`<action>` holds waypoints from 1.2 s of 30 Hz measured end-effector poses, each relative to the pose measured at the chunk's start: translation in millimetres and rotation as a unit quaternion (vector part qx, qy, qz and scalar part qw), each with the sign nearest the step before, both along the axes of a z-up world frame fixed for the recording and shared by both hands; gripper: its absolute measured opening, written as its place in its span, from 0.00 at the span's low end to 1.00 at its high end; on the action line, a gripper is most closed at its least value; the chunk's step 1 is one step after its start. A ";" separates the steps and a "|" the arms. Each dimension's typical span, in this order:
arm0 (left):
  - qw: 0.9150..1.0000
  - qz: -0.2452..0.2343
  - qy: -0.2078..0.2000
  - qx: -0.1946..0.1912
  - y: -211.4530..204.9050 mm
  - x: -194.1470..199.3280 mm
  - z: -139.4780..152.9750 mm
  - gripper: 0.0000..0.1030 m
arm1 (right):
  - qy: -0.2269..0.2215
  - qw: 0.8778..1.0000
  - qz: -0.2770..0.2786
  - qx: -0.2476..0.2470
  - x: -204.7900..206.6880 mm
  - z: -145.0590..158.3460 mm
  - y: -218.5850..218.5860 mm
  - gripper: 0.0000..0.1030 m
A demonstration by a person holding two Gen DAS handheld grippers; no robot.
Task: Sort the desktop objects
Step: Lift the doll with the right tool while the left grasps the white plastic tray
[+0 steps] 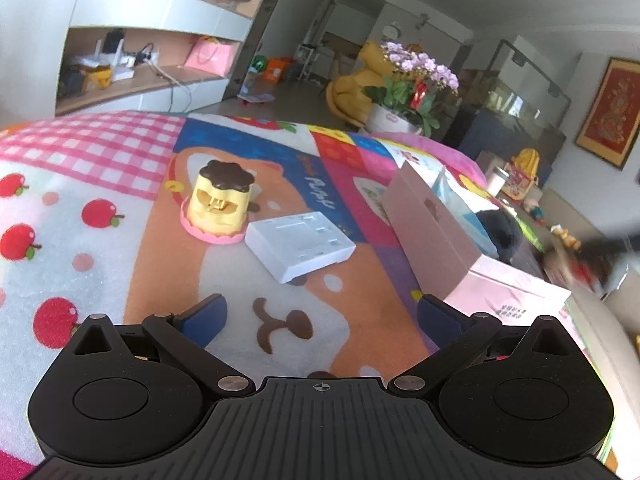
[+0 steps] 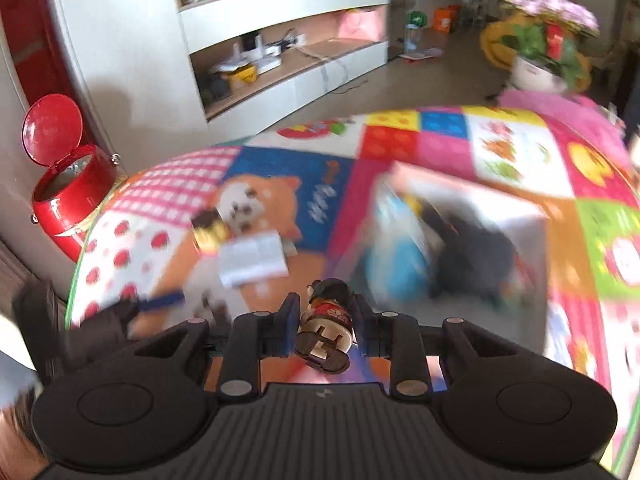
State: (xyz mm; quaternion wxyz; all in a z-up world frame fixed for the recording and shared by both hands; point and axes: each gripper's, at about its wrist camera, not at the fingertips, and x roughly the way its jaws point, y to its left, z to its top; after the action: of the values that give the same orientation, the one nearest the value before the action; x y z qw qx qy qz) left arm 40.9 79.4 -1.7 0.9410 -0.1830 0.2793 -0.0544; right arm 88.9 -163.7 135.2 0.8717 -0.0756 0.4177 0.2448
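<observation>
On the desk, both wrist views:
Desk cover: bright patchwork blanket [image 1: 100, 208] with apples, pink gingham and a cartoon dog.
Left claw [image 1: 320, 320]: spread wide, nothing between its blue pads, hovering over the near part of the blanket.
Right claw [image 2: 326, 320]: closed tight on a small figurine [image 2: 328, 320], dark head, red-and-white body, base turned toward the camera; held above the desk, view smeared with motion blur.
Pudding toy [image 1: 218, 204]: yellow, brown scalloped top, pink frilled base; upright, left of centre, far from the left claw.
White flat box [image 1: 300, 250]: just right of the pudding toy, touching or nearly so.
Pink open box [image 1: 436, 232]: right side of the desk, holding blue-and-white packaging and a dark item; contents too blurred to name.
Red bin [image 2: 66, 196]: on the floor, far left, lid up.
</observation>
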 end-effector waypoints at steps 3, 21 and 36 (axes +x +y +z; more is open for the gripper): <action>1.000 -0.014 0.000 0.012 -10.3 -2.2 5.6 1.00 | -0.002 0.999 -0.044 0.008 -23.4 -23.8 -42.7 0.26; 0.988 0.041 0.075 0.131 -47.4 92.1 3.5 1.00 | -0.172 0.972 -0.157 0.018 -100.8 -104.1 -89.5 0.91; 0.964 0.014 0.073 0.255 -72.7 126.1 -0.1 0.95 | -0.196 0.967 -0.164 0.019 -115.5 -121.1 -91.1 1.00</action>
State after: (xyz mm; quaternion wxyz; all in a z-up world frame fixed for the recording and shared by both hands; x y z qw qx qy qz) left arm 167.1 6.8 -1.8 0.9344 0.0555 0.3488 0.0452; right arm -26.6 -254.8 14.2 0.9660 -0.0364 0.2409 0.0870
